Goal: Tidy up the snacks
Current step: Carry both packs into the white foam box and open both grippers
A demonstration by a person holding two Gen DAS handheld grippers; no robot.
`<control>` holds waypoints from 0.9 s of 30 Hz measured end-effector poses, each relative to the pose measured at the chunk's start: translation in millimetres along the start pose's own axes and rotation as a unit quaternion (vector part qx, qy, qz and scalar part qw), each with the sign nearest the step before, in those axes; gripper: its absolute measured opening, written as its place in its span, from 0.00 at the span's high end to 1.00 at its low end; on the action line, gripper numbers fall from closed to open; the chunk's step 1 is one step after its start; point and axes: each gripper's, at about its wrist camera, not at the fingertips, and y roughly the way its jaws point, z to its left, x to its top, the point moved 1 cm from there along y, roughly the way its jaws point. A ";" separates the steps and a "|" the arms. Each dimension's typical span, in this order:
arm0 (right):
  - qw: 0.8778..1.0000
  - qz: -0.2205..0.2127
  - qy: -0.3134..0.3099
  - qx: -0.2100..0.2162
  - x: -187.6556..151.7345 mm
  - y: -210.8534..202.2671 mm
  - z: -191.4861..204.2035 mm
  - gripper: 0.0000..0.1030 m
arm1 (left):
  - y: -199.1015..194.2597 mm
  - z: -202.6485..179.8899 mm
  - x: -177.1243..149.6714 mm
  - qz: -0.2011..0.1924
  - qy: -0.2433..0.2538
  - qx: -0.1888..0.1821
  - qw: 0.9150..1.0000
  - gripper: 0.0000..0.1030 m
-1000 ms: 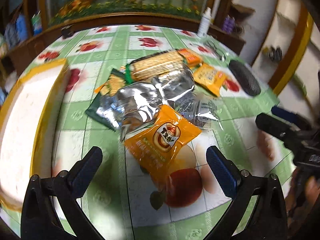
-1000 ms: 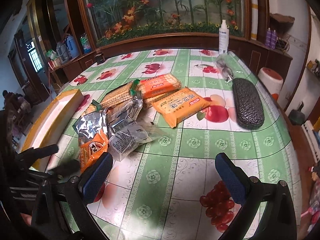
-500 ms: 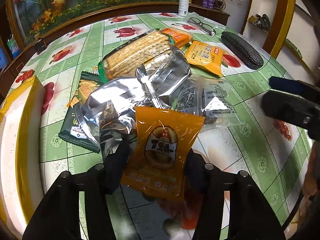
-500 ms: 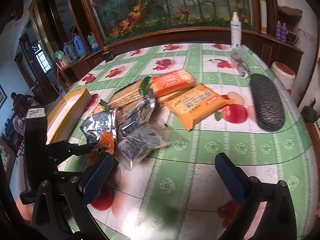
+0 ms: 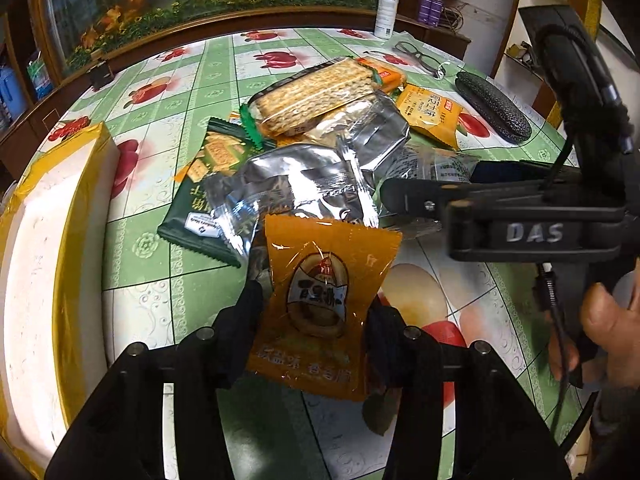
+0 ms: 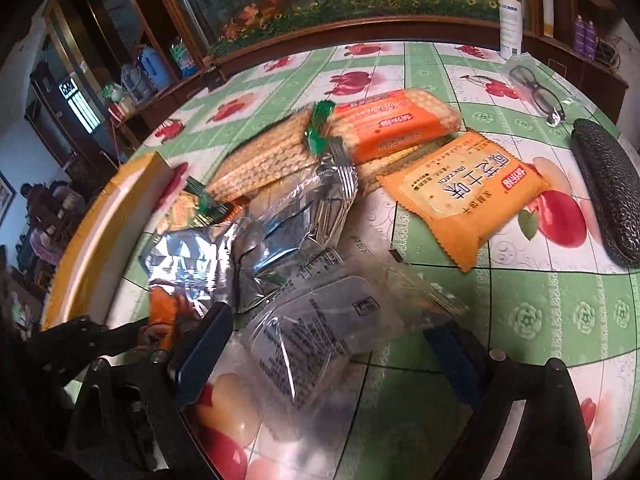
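Observation:
My left gripper [image 5: 314,320] is shut on a small orange snack packet [image 5: 324,304] and holds it above the table's near edge. Behind it lies a pile of snacks: silver foil bags [image 5: 304,184], a dark green cracker pack [image 5: 200,184], a long cracker sleeve [image 5: 316,96] and an orange biscuit pack [image 5: 430,114]. My right gripper [image 6: 328,344] is open, its jaws on either side of a clear plastic packet [image 6: 316,332] on the table. The right gripper also shows in the left wrist view [image 5: 432,196]. The orange biscuit pack [image 6: 464,196] and orange-labelled cracker sleeve [image 6: 392,124] lie beyond it.
A white box with yellow tape [image 5: 44,264] stands at the table's left edge, also in the right wrist view [image 6: 104,240]. A black glasses case [image 6: 608,192], spectacles [image 6: 536,88] and a white spray bottle [image 6: 510,20] sit at the far right. A wooden cabinet runs behind the table.
My left gripper closed on the orange packet and lifted it off the table. My right gripper moved forward and left until the clear plastic packet lies between its jaws.

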 end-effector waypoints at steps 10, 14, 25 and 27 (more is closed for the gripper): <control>0.999 -0.041 0.017 0.022 -14.2 -36.7 -22.0 0.32 | -18.4 4.3 -6.6 -0.025 -0.020 -0.030 0.999 0.59; 0.996 -0.073 0.031 0.043 -18.6 -68.0 -27.7 0.32 | -33.4 2.1 -7.8 -0.040 -0.019 -0.022 0.999 0.59; 0.988 -0.094 -0.010 0.122 -8.5 -93.0 31.7 0.32 | -94.0 60.1 -20.4 -0.097 -0.084 0.070 0.989 0.59; 0.987 -0.089 -0.023 0.135 -6.5 -90.5 49.1 0.32 | -101.1 81.9 -26.2 -0.102 -0.107 0.089 0.985 0.59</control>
